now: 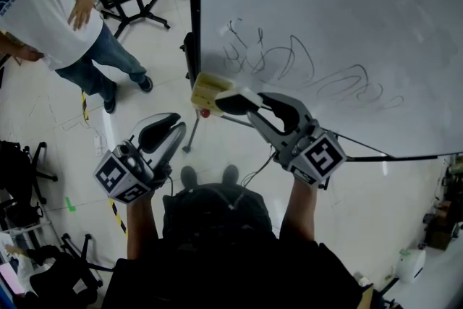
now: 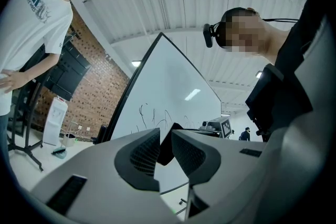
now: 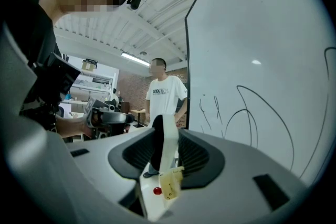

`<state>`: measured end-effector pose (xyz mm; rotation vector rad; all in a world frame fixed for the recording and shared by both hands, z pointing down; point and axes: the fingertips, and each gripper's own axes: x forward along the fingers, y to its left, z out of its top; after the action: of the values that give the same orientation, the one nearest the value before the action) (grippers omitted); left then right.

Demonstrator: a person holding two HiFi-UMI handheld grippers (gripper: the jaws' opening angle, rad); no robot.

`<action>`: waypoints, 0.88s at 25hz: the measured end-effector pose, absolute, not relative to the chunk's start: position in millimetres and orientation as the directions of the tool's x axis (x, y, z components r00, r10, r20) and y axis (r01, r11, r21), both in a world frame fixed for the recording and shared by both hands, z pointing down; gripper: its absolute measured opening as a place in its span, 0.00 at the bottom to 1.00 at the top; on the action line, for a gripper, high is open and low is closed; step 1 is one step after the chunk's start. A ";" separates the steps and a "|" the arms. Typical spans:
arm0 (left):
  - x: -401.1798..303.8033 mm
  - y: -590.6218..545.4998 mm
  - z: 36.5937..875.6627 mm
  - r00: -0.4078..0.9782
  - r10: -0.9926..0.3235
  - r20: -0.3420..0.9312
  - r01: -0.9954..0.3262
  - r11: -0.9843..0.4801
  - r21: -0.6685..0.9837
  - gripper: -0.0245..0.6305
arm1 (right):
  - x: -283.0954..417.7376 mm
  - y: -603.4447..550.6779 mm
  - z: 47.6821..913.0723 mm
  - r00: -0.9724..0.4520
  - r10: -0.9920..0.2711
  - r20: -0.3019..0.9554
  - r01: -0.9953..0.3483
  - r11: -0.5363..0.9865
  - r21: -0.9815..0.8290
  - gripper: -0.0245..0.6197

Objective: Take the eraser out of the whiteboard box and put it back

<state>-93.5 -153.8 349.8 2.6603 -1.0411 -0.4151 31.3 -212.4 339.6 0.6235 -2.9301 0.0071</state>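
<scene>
The eraser (image 1: 237, 98), a white slab with a black felt side, is clamped upright between the pads of my right gripper (image 1: 233, 102). It hangs in the air just right of the yellowish whiteboard box (image 1: 209, 91), which sits at the whiteboard's (image 1: 347, 18) left edge. In the right gripper view the eraser (image 3: 167, 144) fills the gap of the right gripper (image 3: 167, 136), with the box (image 3: 170, 183) and a red dot (image 3: 156, 191) below it. My left gripper (image 1: 176, 128) hovers lower left, shut and empty. The left gripper view shows its pads (image 2: 147, 152) almost touching.
A person in a white shirt (image 1: 43, 3) stands at the upper left on the floor. The black whiteboard post (image 1: 194, 11) rises beside the box. Black scribbles (image 1: 289, 61) cover the board. Stand legs (image 1: 137, 11) and chairs (image 1: 29, 170) lie on the left.
</scene>
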 end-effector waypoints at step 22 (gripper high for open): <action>-102.6 -153.6 351.6 0.680 -0.704 -0.204 -0.614 -0.699 0.366 0.14 | 25.2 -217.8 355.0 -0.890 -0.414 0.189 -0.418 0.908 0.025 0.29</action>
<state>-102.6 -153.6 351.6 2.6261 -1.0537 -0.4831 25.2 -217.8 355.0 0.6342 -2.8815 0.0245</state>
